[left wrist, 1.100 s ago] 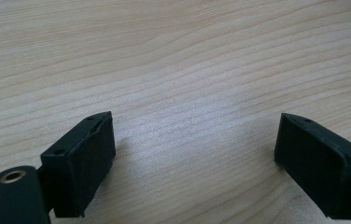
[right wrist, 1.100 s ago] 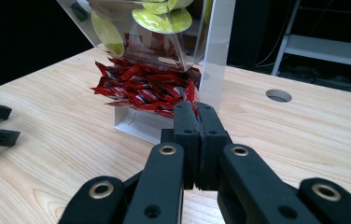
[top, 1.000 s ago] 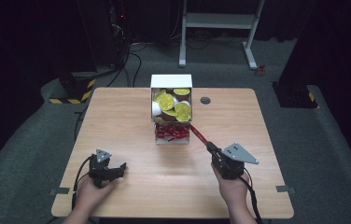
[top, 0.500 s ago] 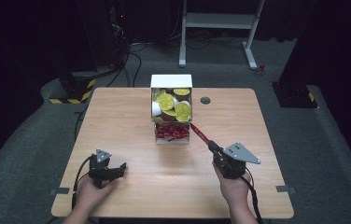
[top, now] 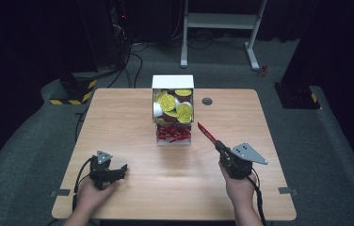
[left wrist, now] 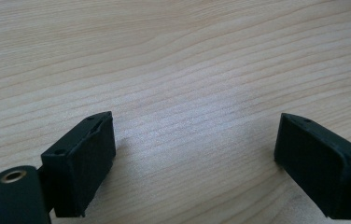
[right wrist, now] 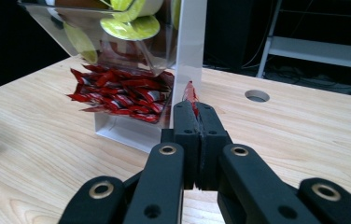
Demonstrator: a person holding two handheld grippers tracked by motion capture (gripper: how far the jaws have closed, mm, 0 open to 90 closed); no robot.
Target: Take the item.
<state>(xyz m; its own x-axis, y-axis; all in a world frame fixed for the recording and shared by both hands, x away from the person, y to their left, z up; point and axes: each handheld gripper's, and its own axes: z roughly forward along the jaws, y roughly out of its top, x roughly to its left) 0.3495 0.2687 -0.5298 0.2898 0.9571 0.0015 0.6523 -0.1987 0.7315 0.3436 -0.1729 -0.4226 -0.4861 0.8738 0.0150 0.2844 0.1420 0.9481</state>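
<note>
A slim red packet is pinched between the pressed-together jaws of the right gripper, sticking out ahead of them above the table, just to the right of the white dispenser box and clear of it. In the right gripper view the red packet pokes up just past the tips of the right gripper, seen edge-on against the white side wall of the box. That box stands at the middle of the table toward its far edge; its upper clear bin holds small cups with yellow lids, and its lower open tray holds a loose heap of red packets of the same kind. A round cable hole sits in the tabletop to the right of the box. Over at the near left of the table, well apart from the box, the left gripper is held low in the person's hand; the left gripper view shows its jaws spread wide just over bare wood grain, with nothing between them.
</note>
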